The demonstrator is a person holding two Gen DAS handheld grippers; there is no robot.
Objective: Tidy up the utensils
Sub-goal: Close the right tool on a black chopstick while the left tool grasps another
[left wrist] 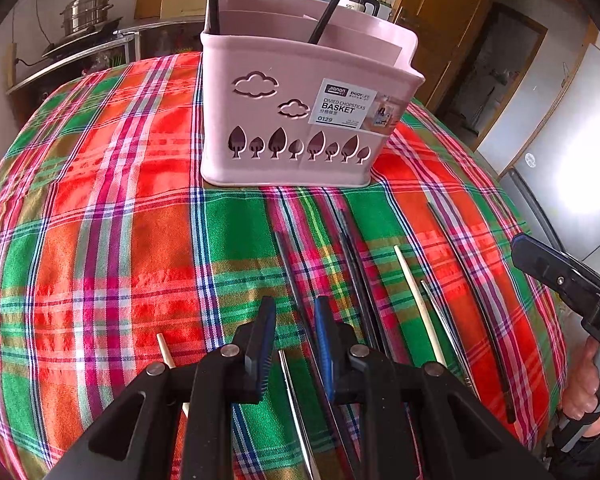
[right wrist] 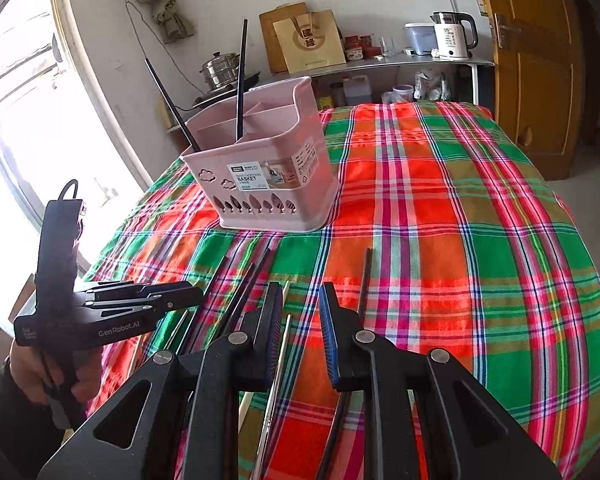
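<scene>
A pink divided chopstick basket (left wrist: 300, 120) (right wrist: 268, 184) stands on the plaid tablecloth (left wrist: 120, 200) and holds two black chopsticks (right wrist: 241, 80). Several loose chopsticks lie on the cloth in front of it: black ones (left wrist: 356, 272), a pale wooden one (left wrist: 418, 304) and metal ones (left wrist: 448, 328). My left gripper (left wrist: 296, 308) is open, just above a dark chopstick (left wrist: 290, 268); it also shows in the right wrist view (right wrist: 180, 294). My right gripper (right wrist: 302, 300) is open above a metal chopstick (right wrist: 282, 356), a black one (right wrist: 365, 280) beside it.
Behind the table a shelf carries a steel pot (right wrist: 220, 68), a paper bag (right wrist: 312, 40), jars and a white kettle (right wrist: 452, 36). A wooden door (right wrist: 536, 60) is at the right, a bright window (right wrist: 28, 120) at the left. A fridge (left wrist: 560, 140) stands to the right.
</scene>
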